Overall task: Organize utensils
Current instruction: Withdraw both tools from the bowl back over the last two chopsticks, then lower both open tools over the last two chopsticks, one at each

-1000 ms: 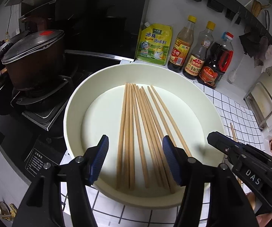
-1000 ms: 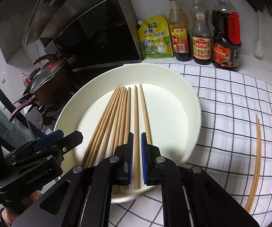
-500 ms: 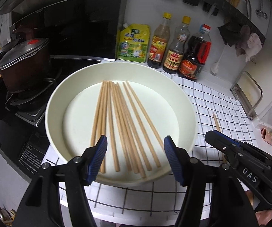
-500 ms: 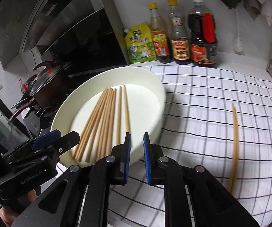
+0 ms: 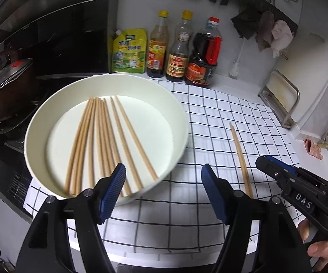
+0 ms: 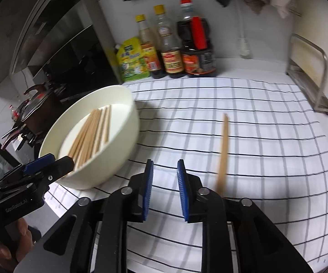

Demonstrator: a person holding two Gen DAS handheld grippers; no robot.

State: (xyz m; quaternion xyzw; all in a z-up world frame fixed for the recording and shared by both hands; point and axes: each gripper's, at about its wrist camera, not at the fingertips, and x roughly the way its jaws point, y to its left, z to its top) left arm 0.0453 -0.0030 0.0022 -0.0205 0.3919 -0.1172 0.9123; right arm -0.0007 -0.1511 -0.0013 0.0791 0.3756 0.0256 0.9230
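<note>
A round white bowl (image 5: pixel 177 113) holds several wooden chopsticks (image 5: pixel 100 136); it also shows in the right wrist view (image 6: pixel 123 141). One loose chopstick (image 5: pixel 240 157) lies on the checked cloth to the right of the bowl, and shows in the right wrist view (image 6: pixel 223 150). My left gripper (image 5: pixel 164 182) is open and empty above the bowl's near right rim. My right gripper (image 6: pixel 164 177) is open and empty above the cloth, just left of the loose chopstick.
A yellow pouch (image 5: pixel 129 50) and three sauce bottles (image 5: pixel 177 47) stand at the back wall. A lidded pot (image 5: pixel 6 79) sits on the stove at left. A metal rack (image 5: pixel 280 97) stands at right. The white checked cloth (image 6: pixel 255 136) covers the counter.
Both grippers have pulled back and swung right, away from the bowl toward the cloth. The right gripper's jaws, nearly closed over a chopstick in the bowl, have opened wider and hold nothing.
</note>
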